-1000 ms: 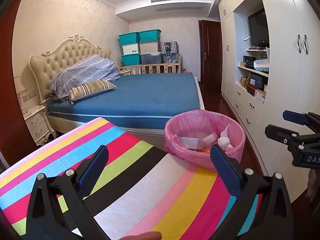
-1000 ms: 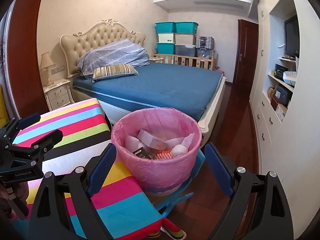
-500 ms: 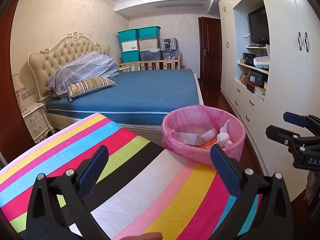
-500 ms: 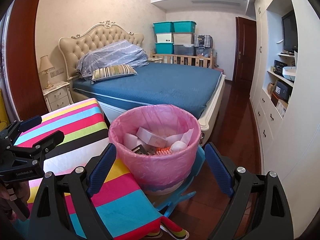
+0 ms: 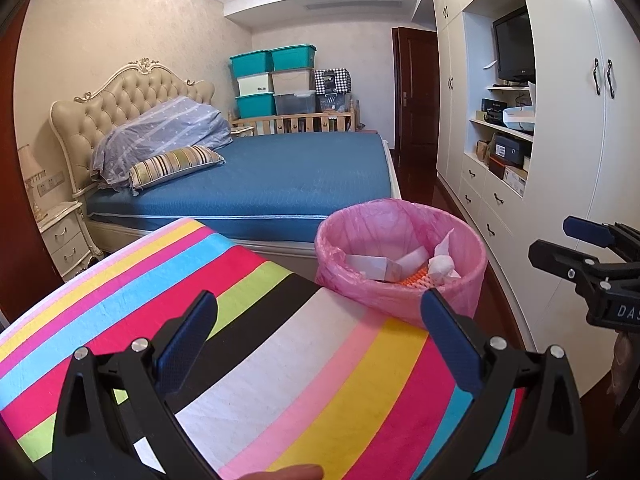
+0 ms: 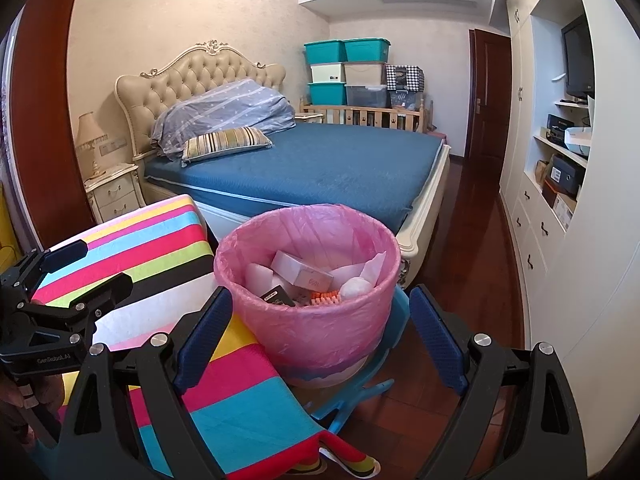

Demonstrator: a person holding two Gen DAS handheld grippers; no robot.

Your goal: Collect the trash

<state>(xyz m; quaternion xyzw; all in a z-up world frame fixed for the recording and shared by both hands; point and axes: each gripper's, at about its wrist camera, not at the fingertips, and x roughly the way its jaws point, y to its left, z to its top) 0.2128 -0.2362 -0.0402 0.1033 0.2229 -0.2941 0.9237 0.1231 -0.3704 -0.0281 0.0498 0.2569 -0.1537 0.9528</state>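
Little has shifted over the last second: both views have slid only slightly, the pink-lined trash bin sitting a touch lower in the left view, and neither claw has changed its spread. Left gripper (image 5: 316, 322) stands wide open with nothing between its blue pads, hovering over the striped cloth (image 5: 248, 344). Right gripper (image 6: 320, 320) is equally wide open and empty, its two fingers framing the near side of the trash bin (image 6: 308, 320) without touching it. That bin stands just beyond the right claw and just past the far right edge of the cloth, on a blue plastic stand (image 6: 360, 392) on the dark wood floor (image 6: 472, 280). Inside lie a white box (image 6: 302, 272), crumpled tissue (image 6: 354, 288), a small black item and something orange. Beyond the bin is a bed (image 6: 320, 164) with a blue cover, a striped pillow (image 6: 226, 142) and tufted headboard. Teal storage boxes (image 6: 346, 50) are stacked at the far wall, and white cabinets (image 5: 600, 160) run down the right.
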